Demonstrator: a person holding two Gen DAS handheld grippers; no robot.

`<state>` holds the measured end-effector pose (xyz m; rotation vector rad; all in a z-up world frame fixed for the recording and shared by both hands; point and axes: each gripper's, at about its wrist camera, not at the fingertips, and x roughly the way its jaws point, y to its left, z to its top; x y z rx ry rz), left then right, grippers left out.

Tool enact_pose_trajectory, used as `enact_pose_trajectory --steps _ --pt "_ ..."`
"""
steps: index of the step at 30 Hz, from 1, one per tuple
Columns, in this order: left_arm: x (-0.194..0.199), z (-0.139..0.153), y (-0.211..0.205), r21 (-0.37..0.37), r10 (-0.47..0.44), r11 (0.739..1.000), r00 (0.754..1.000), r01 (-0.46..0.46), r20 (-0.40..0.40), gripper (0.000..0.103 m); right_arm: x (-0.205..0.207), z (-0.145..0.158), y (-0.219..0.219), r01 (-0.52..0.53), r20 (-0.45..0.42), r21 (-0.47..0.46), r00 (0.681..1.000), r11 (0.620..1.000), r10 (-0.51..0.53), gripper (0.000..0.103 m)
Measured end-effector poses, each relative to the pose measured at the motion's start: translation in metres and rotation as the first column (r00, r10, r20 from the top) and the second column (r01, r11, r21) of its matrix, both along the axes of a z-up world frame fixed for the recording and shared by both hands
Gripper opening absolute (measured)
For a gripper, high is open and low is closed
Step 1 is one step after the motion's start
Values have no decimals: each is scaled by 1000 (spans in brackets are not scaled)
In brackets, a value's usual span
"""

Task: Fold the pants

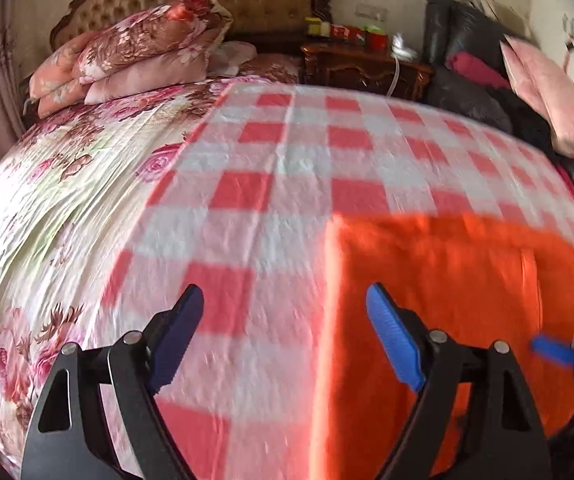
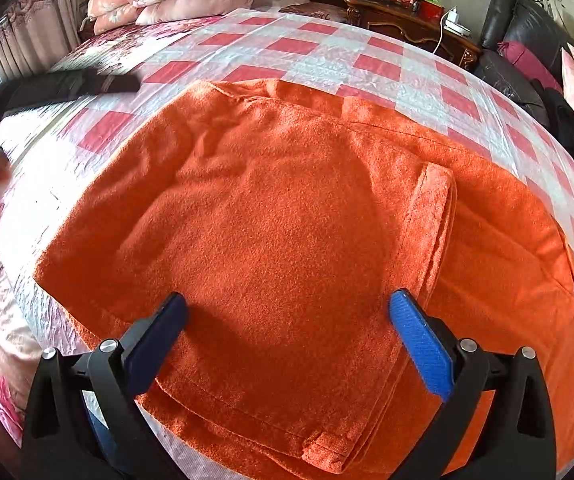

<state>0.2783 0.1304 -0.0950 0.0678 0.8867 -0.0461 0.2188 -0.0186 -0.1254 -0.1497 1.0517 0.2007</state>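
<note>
The orange pants (image 2: 287,220) lie partly folded on the bed (image 1: 287,152), directly beneath the wide-open, empty right tongs (image 2: 287,336), while the left tongs (image 1: 285,336), likewise open and empty, straddle their left edge.

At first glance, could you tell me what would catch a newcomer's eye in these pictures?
The bright orange pants dominate, lying partly folded on the pink-and-white checked sheet over the bed. The right gripper hangs open above them, while the left gripper is open by their edge.
</note>
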Motion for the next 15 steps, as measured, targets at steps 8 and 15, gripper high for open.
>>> enact_pose_trajectory --steps 8,15 --pt "-65 -36 6 93 72 993 996 -68 -42 85 -1 0 -1 1 2 1 1000 1000 -1 99" --pt "-91 -36 22 52 95 994 993 -92 -72 89 -2 1 -2 -12 11 7 1000 1000 12 98"
